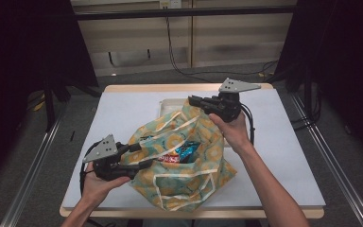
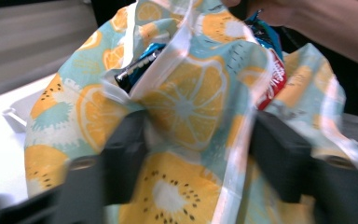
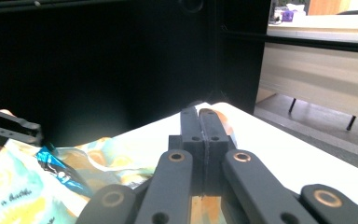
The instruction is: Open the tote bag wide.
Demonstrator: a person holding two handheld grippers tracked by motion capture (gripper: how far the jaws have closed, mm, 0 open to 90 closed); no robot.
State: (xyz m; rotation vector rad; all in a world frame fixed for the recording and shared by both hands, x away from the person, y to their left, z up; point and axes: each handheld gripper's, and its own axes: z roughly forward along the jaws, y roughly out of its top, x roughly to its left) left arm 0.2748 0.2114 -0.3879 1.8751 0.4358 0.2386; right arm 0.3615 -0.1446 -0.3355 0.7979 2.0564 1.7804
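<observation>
A cloth bag printed with orange and kiwi slices stands on the white table. Its mouth gapes, showing a blue snack packet and a red one. My right gripper is shut on the bag's far rim and holds it up; in the right gripper view the jaws meet, with printed cloth at their tip. My left gripper grips the near left side. In the left gripper view its jaws stand apart with a thick fold of the bag bunched between and pressed by both.
A shallow white tray lies behind the bag. Bare tabletop stretches to the left and right of the bag. The table's front edge runs close under it. Dark curtains flank the table, and cables trail on the floor beyond.
</observation>
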